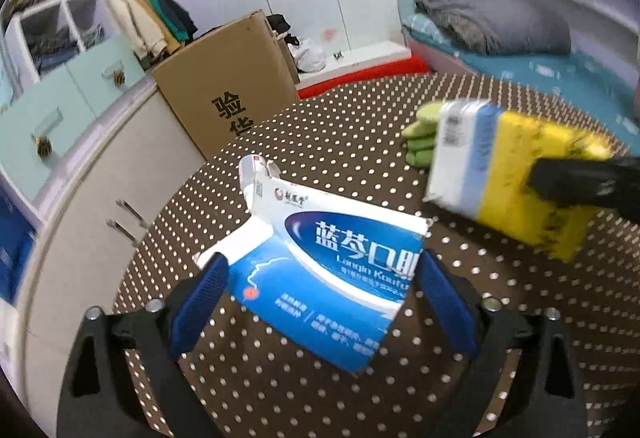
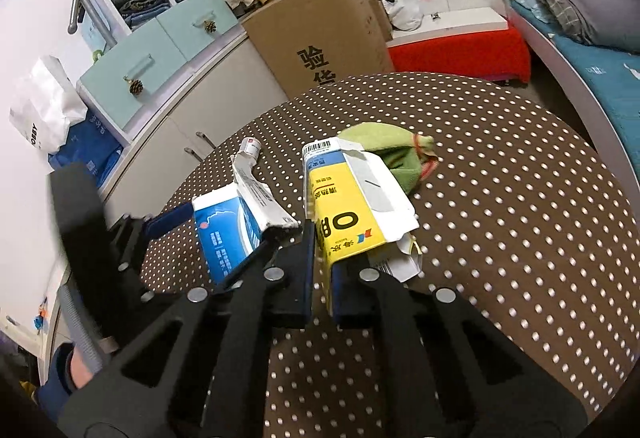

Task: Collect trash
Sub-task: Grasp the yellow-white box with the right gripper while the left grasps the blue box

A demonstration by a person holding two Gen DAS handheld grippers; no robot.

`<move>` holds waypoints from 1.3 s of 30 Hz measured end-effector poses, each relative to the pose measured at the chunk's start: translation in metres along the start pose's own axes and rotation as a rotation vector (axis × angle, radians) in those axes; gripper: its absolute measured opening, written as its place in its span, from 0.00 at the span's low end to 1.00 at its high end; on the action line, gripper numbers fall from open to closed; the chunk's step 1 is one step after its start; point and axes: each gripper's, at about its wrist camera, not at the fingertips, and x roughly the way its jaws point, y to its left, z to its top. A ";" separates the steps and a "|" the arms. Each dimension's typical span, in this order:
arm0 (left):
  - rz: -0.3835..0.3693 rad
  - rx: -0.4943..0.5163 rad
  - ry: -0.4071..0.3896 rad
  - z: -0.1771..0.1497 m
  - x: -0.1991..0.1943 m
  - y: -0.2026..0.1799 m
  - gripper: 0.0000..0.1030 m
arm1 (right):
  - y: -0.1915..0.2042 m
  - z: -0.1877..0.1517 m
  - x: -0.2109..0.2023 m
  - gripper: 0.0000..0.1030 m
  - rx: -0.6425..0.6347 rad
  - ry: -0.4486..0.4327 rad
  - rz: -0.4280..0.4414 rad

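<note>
Between the left gripper's [image 1: 320, 302] spread blue pads lies the flattened blue-and-white cardboard medicine box [image 1: 336, 270] on the dotted brown tablecloth [image 1: 500, 310], unpinched, its long axis running across the gap. Seen from the right wrist, the right gripper [image 2: 322, 270] clamps the yellow-and-white carton [image 2: 344, 214], lifted beside the blue box.

Blue-white carton [image 1: 332, 270], yellow carton [image 2: 344, 214]

Yellow carton [image 1: 516, 178] motion-blurred, its print unreadable; blue box's [image 1: 340, 278] small lower text blurred.
</note>
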 end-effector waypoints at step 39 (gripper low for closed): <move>-0.383 -0.234 -0.160 -0.036 -0.118 0.000 0.04 | -0.035 -0.049 -0.125 0.01 0.037 -0.140 -0.071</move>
